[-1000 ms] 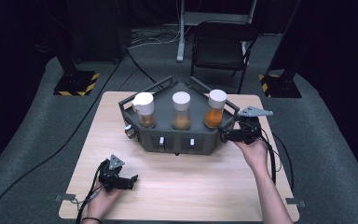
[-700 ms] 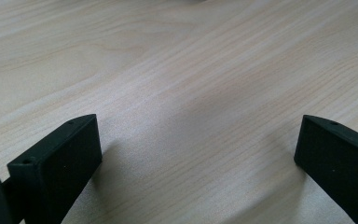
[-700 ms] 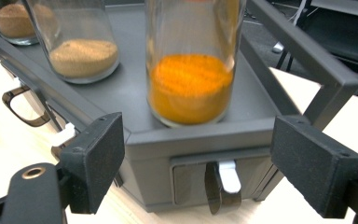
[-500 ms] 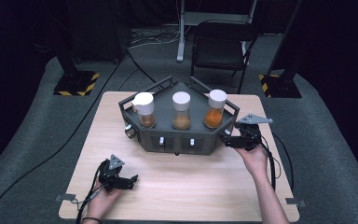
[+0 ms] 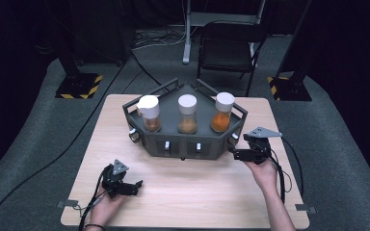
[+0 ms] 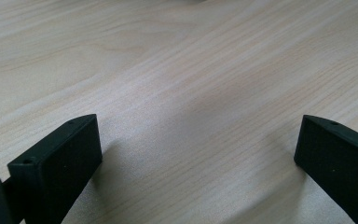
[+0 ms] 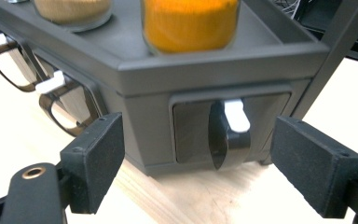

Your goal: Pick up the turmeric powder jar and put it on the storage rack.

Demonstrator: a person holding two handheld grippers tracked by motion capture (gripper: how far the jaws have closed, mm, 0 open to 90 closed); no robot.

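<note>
Down comes the right tongs (image 5: 235,154) since a second ago, level with the dark rack's (image 5: 173,142) right corner on the counter (image 5: 183,192); left tongs (image 5: 137,187) rests near the front. Left gripper view: jaws wide, bare counter between. Right gripper view: jaws apart, framing the drawer handle (image 7: 230,135), untouched.

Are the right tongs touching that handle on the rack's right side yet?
Apart. In the right gripper view the open right tongs stand on either side of the handle, short of it, with clear gaps.
</note>
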